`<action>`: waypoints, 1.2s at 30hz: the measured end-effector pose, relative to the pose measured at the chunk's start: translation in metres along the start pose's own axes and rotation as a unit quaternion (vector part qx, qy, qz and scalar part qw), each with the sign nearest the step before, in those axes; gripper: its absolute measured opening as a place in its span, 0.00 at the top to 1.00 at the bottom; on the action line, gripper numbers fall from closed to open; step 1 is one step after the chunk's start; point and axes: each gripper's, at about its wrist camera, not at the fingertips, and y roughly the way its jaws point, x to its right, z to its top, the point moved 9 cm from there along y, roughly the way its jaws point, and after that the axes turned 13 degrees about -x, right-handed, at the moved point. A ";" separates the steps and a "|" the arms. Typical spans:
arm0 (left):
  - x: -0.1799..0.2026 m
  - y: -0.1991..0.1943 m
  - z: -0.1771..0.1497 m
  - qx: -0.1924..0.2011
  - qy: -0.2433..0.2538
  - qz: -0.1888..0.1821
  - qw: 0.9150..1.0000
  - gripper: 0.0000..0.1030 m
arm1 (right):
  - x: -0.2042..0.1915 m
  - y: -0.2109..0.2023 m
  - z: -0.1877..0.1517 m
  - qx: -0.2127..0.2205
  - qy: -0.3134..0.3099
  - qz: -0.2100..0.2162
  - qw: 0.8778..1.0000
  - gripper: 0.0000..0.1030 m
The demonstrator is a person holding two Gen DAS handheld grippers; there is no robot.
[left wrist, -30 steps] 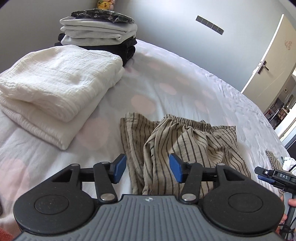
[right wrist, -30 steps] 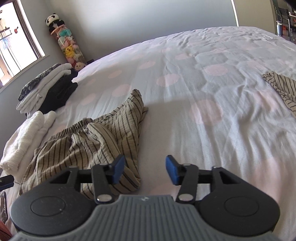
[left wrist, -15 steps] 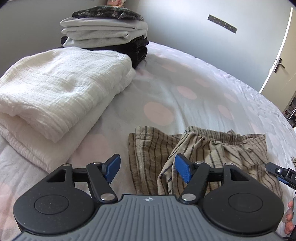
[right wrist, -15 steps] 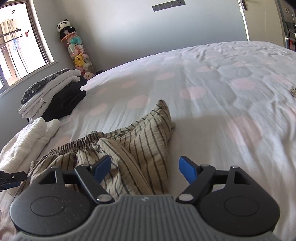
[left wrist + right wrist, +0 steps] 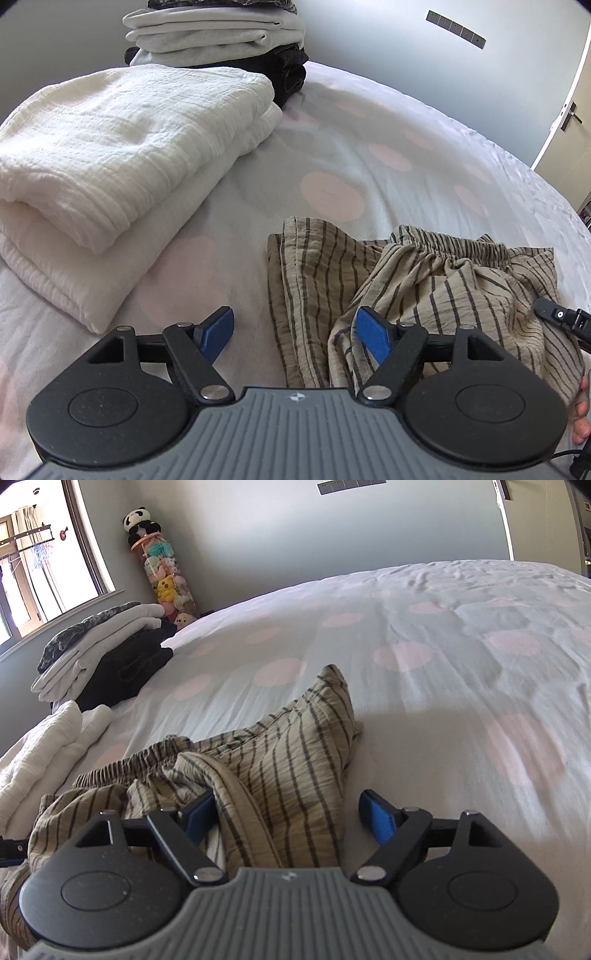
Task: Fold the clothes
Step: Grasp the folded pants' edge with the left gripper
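Note:
A beige garment with dark stripes and an elastic waistband [image 5: 424, 280] lies crumpled on the bed; it also shows in the right wrist view [image 5: 280, 760]. My left gripper [image 5: 297, 334] is open, low over the garment's left edge, with cloth between its blue pads. My right gripper [image 5: 291, 812] is open, low over the garment's right part, with a fold of cloth lying between its fingers. The tip of the right gripper [image 5: 561, 317] shows at the right edge of the left wrist view.
A folded white blanket [image 5: 122, 162] lies left of the garment. Behind it stands a stack of folded grey and black clothes [image 5: 221, 40], also in the right wrist view [image 5: 107, 653]. The polka-dot bedsheet [image 5: 461, 672] stretches to the right. A plush-toy tube [image 5: 162, 572] stands in the corner.
Both grippers have come down and forward towards the striped garment, and their jaws have opened wider. The garment has not moved.

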 end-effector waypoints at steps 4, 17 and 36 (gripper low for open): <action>0.008 0.006 0.000 0.010 0.029 0.023 0.999 0.16 | -0.001 0.004 0.001 0.001 -0.010 -0.004 1.000 0.18; 0.017 0.010 0.003 0.028 0.058 0.033 0.997 0.70 | -0.022 0.017 0.001 -0.002 -0.075 0.009 0.997 0.80; -0.018 -0.017 0.009 -0.031 -0.119 -0.146 0.982 0.15 | -0.028 0.017 -0.002 -0.004 -0.083 0.011 0.997 0.84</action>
